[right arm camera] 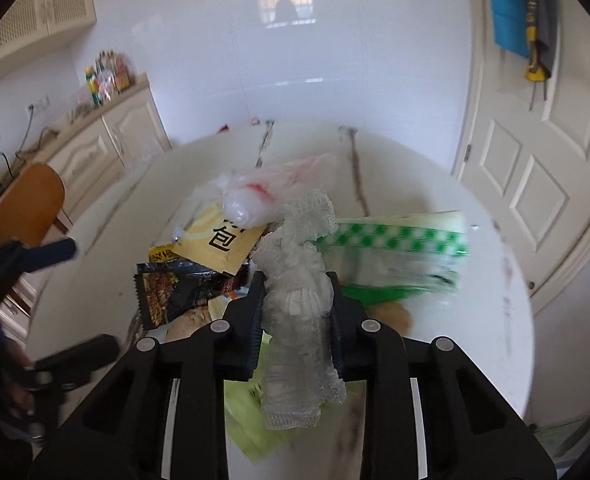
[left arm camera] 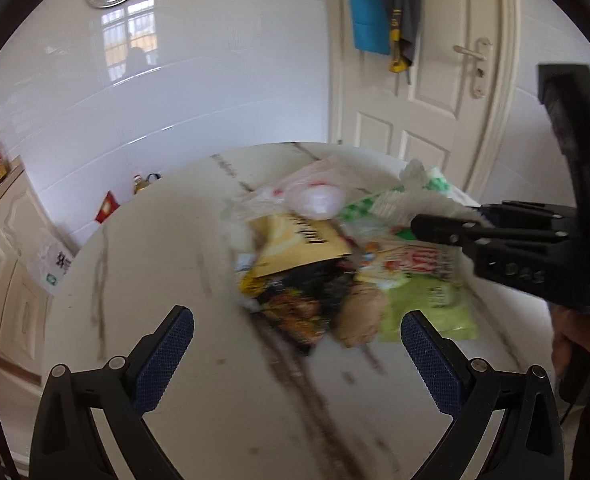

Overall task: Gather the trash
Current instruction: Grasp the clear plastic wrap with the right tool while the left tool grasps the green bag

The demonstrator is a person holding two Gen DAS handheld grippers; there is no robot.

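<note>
Right gripper (right arm camera: 297, 280): clamped on a crumpled clear plastic glove (right arm camera: 299, 320); both pads press its sides, and the glove sticks out above and hangs below the fingers. From the left wrist view this gripper (left arm camera: 419, 227) comes in from the right edge of the picture, its fingers close together above the pile, with a hand (left arm camera: 583, 344) under its body.

Left gripper (left arm camera: 297, 326): released, fingers spread wide with nothing between them, hovering over the near side of the table (left arm camera: 155, 264). Its blue-padded fingers (left arm camera: 167, 344) frame the near end of the pile without touching it.

Trash pile: gathered near the middle of the round white marble-patterned table, toward its far-right part.

Clear bag (right arm camera: 263, 192): crumpled, with red marks, at the far side of the pile.

Yellow packet (right arm camera: 219, 242): black lettering, lying just in front of the clear bag.

Dark snack wrapper (right arm camera: 175, 292): at the near-left side of the pile, partly under the yellow packet.

Green-checked wrapper (right arm camera: 399, 236): on the right side of the pile, reaching toward the right edge of the table.

Light green packet (left arm camera: 435, 312): at the near-right of the pile, beside a brown lump (left arm camera: 361, 316) I cannot identify.

Surroundings: white tiled wall (left arm camera: 215, 100), a white door (left arm camera: 423, 112) at right with clothes hanging on it, cream cabinets (right arm camera: 107, 144) at left, and a brown chair (right arm camera: 23, 204) by the table's left edge.
</note>
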